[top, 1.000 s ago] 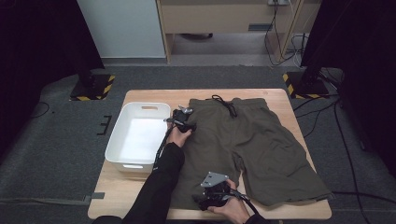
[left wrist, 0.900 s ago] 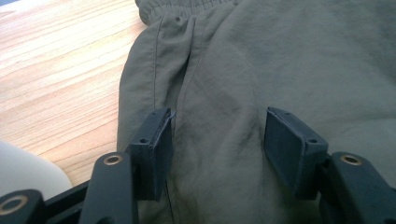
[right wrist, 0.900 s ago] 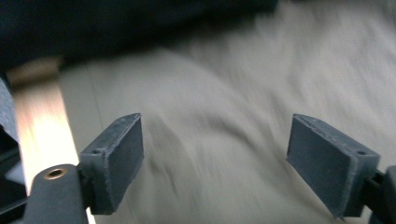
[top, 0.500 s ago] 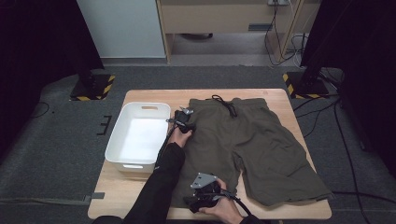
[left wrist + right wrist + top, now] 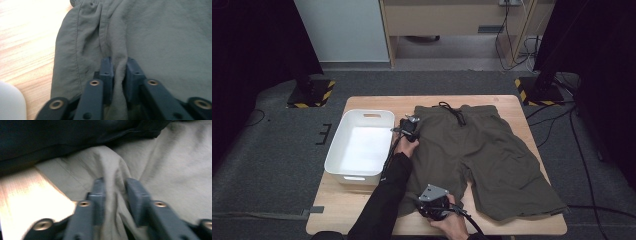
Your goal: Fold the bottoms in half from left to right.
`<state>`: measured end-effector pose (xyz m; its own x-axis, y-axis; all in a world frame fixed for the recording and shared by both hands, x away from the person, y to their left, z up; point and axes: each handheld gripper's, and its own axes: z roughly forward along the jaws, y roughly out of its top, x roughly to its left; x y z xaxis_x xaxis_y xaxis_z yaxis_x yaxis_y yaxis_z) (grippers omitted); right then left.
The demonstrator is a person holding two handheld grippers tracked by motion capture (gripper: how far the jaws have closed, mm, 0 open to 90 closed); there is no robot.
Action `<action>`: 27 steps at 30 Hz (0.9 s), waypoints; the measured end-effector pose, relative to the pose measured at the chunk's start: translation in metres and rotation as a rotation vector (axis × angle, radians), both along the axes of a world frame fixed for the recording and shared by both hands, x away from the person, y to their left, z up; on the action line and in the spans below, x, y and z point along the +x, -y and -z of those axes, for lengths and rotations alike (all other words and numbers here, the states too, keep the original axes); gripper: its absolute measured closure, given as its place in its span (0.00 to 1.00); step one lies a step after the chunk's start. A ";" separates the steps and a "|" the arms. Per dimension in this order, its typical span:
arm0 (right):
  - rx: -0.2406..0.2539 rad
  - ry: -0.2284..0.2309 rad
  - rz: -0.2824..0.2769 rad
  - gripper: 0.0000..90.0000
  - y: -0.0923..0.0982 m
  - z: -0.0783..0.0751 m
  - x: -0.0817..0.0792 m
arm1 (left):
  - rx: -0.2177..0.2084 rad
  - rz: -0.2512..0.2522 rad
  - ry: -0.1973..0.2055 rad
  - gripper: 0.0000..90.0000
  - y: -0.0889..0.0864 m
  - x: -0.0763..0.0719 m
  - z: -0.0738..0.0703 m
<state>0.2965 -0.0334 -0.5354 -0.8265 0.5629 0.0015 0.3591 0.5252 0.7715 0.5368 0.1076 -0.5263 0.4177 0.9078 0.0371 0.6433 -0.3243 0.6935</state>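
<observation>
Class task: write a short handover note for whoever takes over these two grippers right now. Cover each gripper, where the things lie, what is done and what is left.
Left gripper: its jaws have just been closing and now pinch a fold of the shorts near the waistband's left edge.
Right gripper: its jaws have just been closing too, pinching a fold at the hem of the left leg, near the table's front edge.
The shorts lie flat on the table; the white bin stands beside them, at their left.
Done: both grips taken.
Left: probably lifting or folding the left side; nothing is folded yet.

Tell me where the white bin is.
In the high view the white bin sits on the table's left part, just left of the olive shorts and the left gripper.
</observation>
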 end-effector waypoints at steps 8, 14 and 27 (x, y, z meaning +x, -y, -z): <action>0.027 -0.058 -0.055 0.97 0.018 -0.006 0.002 | -0.008 0.006 0.008 0.98 0.004 -0.008 -0.022; 0.075 -0.022 -0.092 0.97 0.027 -0.026 -0.007 | -0.015 -0.001 0.036 0.98 0.001 -0.010 -0.044; 0.202 0.038 -0.066 0.97 0.060 -0.064 -0.011 | -0.089 -0.003 0.042 0.98 -0.006 -0.010 -0.077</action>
